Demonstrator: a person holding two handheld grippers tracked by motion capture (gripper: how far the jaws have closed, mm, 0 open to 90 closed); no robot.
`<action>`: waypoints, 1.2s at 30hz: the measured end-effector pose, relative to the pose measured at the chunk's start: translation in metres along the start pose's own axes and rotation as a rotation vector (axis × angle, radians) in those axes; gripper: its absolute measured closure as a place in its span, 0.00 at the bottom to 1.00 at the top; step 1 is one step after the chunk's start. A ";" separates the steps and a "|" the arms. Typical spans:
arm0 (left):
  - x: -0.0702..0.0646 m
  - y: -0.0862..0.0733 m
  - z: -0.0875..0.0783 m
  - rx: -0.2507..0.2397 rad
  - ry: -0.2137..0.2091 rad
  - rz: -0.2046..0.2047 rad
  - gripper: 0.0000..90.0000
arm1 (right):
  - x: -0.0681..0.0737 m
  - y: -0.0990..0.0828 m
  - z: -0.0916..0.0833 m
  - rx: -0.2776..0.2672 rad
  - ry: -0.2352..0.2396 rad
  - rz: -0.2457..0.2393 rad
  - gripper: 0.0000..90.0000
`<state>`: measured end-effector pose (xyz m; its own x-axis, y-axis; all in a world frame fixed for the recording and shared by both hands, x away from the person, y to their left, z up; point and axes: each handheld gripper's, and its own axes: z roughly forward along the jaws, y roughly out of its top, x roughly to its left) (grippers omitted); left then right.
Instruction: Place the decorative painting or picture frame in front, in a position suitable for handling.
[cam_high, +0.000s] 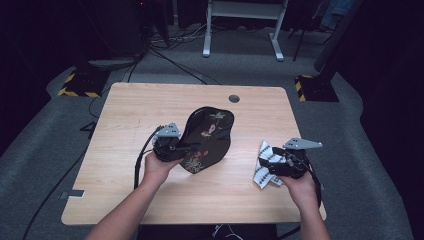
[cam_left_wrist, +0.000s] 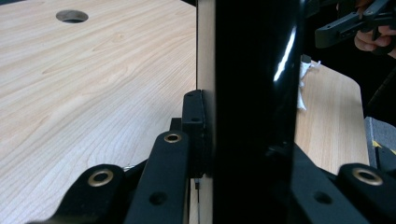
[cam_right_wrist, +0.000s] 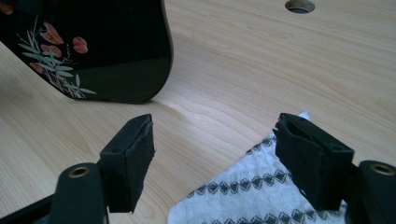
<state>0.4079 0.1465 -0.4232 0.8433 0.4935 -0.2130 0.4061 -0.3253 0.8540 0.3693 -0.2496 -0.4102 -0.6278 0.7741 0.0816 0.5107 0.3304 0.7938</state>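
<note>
A glossy black tray (cam_high: 207, 140) painted with orange flowers stands tilted up on its edge near the middle of the wooden table (cam_high: 150, 105). My left gripper (cam_high: 187, 148) is shut on its left rim. In the left gripper view the tray (cam_left_wrist: 252, 93) stands edge-on between the jaws. A white cloth (cam_high: 262, 170) with a black diamond pattern lies at the right. My right gripper (cam_high: 270, 162) hovers open over it. In the right gripper view the cloth (cam_right_wrist: 252, 196) lies below the open right gripper (cam_right_wrist: 215, 154), nearer the right jaw, and the tray (cam_right_wrist: 107, 46) stands beyond.
A round cable hole (cam_high: 234, 98) sits near the table's far edge. Behind the table are white desk legs (cam_high: 240, 30), floor cables and two stands with yellow-black striped bases (cam_high: 80, 85). Bare wood lies left of and in front of the tray.
</note>
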 end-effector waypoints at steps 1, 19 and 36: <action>0.001 -0.001 0.000 -0.004 -0.011 0.005 0.90 | 0.000 0.000 0.000 0.002 -0.002 -0.002 0.32; 0.003 0.001 -0.047 -0.039 0.032 0.042 0.38 | 0.001 0.005 -0.008 -0.024 -0.053 0.008 0.24; 0.006 -0.025 -0.098 0.059 0.155 -0.134 0.30 | -0.031 0.002 0.035 0.200 -0.185 0.085 0.43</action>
<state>0.3687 0.2363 -0.3993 0.7177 0.6524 -0.2434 0.5348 -0.2927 0.7927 0.4104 -0.2546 -0.4320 -0.4693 0.8829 0.0168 0.6744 0.3461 0.6523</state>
